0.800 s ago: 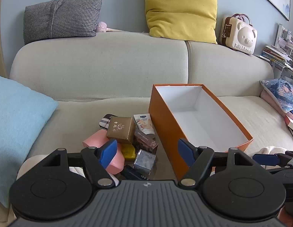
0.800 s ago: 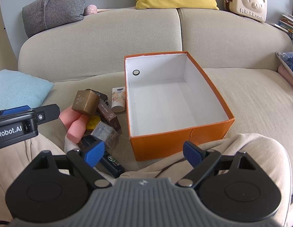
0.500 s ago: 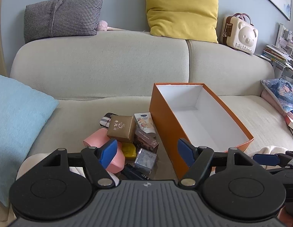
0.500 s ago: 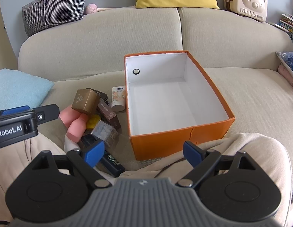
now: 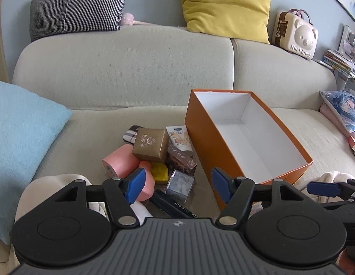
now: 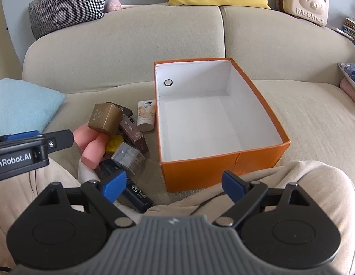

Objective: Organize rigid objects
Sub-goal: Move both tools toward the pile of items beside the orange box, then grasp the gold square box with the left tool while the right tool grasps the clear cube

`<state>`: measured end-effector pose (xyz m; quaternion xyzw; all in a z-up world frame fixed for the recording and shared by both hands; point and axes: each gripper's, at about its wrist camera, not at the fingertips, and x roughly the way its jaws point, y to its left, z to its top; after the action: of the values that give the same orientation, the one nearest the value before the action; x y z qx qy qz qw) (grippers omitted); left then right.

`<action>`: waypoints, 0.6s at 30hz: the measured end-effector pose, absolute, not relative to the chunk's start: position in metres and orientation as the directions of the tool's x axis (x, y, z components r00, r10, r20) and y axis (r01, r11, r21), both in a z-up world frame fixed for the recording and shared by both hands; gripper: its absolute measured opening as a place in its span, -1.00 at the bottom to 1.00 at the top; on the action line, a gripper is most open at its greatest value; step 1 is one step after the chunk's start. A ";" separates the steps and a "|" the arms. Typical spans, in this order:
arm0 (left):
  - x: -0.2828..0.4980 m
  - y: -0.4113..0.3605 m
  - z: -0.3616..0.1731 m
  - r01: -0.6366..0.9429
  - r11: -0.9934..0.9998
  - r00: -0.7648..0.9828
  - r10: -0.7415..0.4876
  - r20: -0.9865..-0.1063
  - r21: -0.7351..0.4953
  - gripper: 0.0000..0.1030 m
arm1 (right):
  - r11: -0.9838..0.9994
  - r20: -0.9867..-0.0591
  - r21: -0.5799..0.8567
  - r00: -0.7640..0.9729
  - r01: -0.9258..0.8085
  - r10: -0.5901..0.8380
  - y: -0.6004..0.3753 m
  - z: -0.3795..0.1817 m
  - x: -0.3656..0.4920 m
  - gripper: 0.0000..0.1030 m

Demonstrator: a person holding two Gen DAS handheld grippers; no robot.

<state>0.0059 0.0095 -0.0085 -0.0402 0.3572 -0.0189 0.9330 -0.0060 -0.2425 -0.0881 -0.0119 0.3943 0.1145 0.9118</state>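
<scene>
An empty orange box (image 5: 200, 123) (image 6: 223, 162) with a white inside stands open on the beige sofa seat. Left of it lies a pile of small objects: a gold-brown cube box (image 5: 151, 144) (image 6: 105, 118), pink pieces (image 5: 120, 160) (image 6: 92, 149), a yellow piece (image 5: 159, 171), a clear cube (image 5: 180, 184) (image 6: 128, 155), a dark brown carton (image 5: 180, 159), a cream tube (image 5: 178, 137) (image 6: 146, 114) and a black bar (image 6: 131, 188). My left gripper (image 5: 178, 186) is open and empty just before the pile. My right gripper (image 6: 172, 186) is open and empty before the box's near wall.
A light blue cushion (image 5: 19, 137) lies at the left. A checked pillow (image 5: 76, 6) and a yellow pillow (image 5: 225, 6) sit on the sofa back with a bear-face case (image 5: 294, 34). Books and fabric (image 5: 342, 110) lie at the right. The person's beige trouser legs (image 6: 292, 183) are below.
Both views have shifted slightly; the pile and box sit a little higher and farther in frame. Both grippers stay open and empty. Nothing on the sofa has moved.
</scene>
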 end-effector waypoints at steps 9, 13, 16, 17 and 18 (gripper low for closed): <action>0.023 0.035 -0.023 0.010 0.988 0.684 -0.118 -0.720 -0.153 0.02 | 0.945 -0.703 0.080 0.654 -0.318 0.280 -0.222 -0.093 0.013 0.22; 0.036 0.047 -0.032 0.018 0.981 0.653 -0.156 -0.741 -0.191 -0.23 | 0.919 -0.712 0.105 0.616 -0.379 0.336 -0.207 -0.099 0.029 -0.08; 0.050 0.055 -0.036 0.020 0.981 0.645 -0.161 -0.747 -0.195 -0.40 | 0.903 -0.720 0.122 0.589 -0.413 0.367 -0.195 -0.104 0.044 -0.31; 0.054 0.057 -0.038 0.017 0.980 0.643 -0.164 -0.748 -0.200 -0.41 | 0.898 -0.723 0.128 0.580 -0.421 0.375 -0.191 -0.105 0.049 -0.38; 0.060 0.060 -0.039 0.016 0.979 0.639 -0.167 -0.751 -0.205 -0.43 | 0.893 -0.725 0.132 0.572 -0.429 0.382 -0.184 -0.107 0.055 -0.41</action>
<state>0.0597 0.0596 -0.0391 -0.0898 0.4216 -0.0507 0.9009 0.0553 -0.1842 -0.1069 -0.0291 0.4017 0.2290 0.8862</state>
